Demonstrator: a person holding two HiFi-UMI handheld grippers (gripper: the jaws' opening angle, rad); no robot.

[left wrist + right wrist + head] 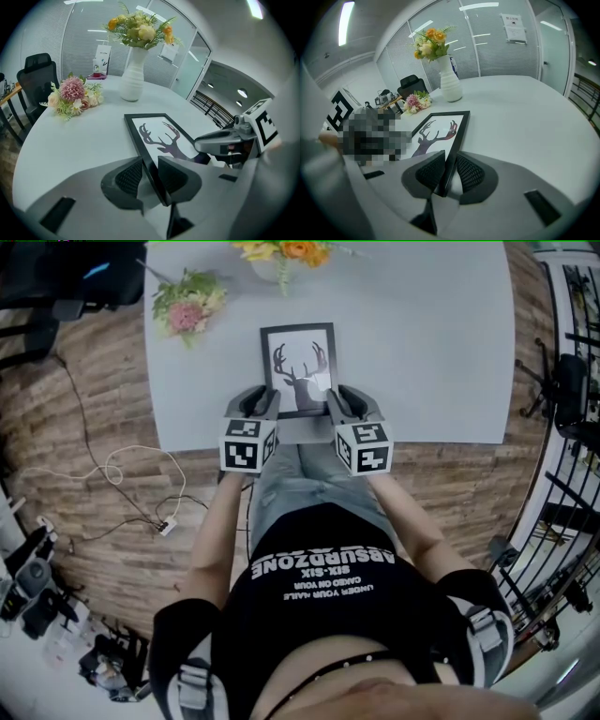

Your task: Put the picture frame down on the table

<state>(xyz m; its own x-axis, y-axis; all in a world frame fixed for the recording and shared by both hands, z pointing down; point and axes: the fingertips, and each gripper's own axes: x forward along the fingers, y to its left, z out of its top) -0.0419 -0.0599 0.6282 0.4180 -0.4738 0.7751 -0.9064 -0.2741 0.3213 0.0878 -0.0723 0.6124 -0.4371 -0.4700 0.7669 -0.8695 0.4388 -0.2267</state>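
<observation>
Both sets of jaws are clamped on the picture frame (298, 367), left gripper (260, 403) on its left edge, right gripper (343, 402) on its right. It lies flat, or nearly so, on the table (441, 343); release appears outstanding

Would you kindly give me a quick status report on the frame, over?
Left gripper shut on black-framed deer picture, left rail; right gripper shut on right rail. Picture low at near edge of grey table. White vase, pink bouquet well beyond.
</observation>
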